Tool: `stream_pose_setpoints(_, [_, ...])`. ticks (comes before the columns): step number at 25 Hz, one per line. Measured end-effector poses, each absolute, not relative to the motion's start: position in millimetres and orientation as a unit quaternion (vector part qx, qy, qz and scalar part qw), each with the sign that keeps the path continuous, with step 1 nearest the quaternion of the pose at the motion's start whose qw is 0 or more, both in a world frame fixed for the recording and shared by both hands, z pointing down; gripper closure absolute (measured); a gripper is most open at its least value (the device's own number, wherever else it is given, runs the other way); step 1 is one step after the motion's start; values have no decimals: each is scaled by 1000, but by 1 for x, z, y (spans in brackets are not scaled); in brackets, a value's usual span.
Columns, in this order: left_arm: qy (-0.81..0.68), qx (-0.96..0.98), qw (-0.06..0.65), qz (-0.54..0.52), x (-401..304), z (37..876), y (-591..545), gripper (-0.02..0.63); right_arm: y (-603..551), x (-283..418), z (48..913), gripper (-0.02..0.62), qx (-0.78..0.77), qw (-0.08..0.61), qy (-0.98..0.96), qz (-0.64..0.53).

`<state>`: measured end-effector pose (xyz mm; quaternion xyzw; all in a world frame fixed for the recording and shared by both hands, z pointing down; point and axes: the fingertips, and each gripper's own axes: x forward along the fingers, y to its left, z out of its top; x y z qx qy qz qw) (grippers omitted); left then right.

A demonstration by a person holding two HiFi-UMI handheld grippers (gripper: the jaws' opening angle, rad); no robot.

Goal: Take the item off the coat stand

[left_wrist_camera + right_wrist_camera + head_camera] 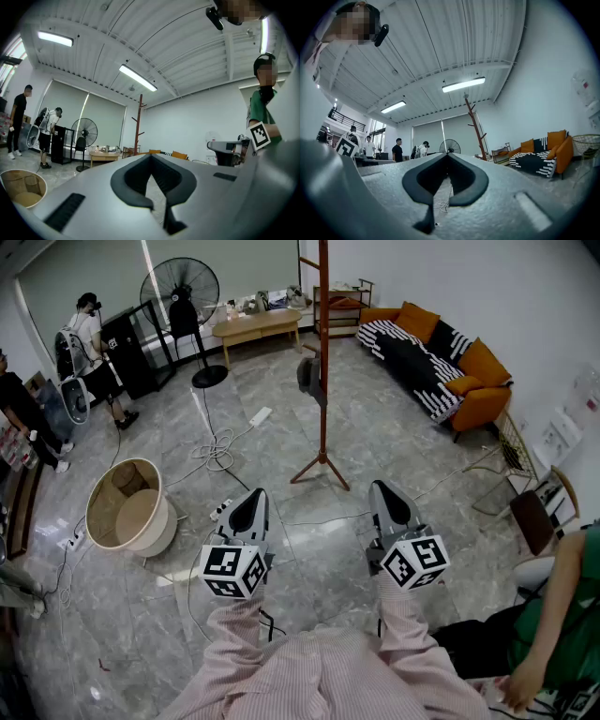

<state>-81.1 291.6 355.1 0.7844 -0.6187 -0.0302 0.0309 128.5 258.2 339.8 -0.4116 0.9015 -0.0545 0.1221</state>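
Observation:
A tall brown coat stand [322,352] rises from the marble floor ahead of me. A dark grey item [309,377] hangs on its left side at mid height. My left gripper [248,500] and right gripper [386,491] are held side by side, well short of the stand's feet. Both are shut and hold nothing. In the left gripper view the left gripper [150,157] has its jaws together, with the stand [138,124] far off. In the right gripper view the right gripper [446,155] is likewise shut, and the stand [475,131] leans at the right. The hanging item is not discernible in either gripper view.
A round tan tub [131,507] sits on the floor at the left, with cables [216,451] and a power strip [260,415] beyond it. A standing fan [183,296], a wooden table [258,326] and an orange sofa [436,357] line the back. People stand far left; a person in green [562,615] is close on the right.

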Motion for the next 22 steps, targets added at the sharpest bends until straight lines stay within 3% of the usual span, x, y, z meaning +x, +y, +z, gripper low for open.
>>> stream_pose_setpoints(18, [-607,791,66,-39,-58,374,241,601,204,140,363,591,-400,113,906,-78])
stream_pose_setpoints(22, [-602,794,72,-40,-63,380,209,541,173,134,370,591,-403,112,905,-80])
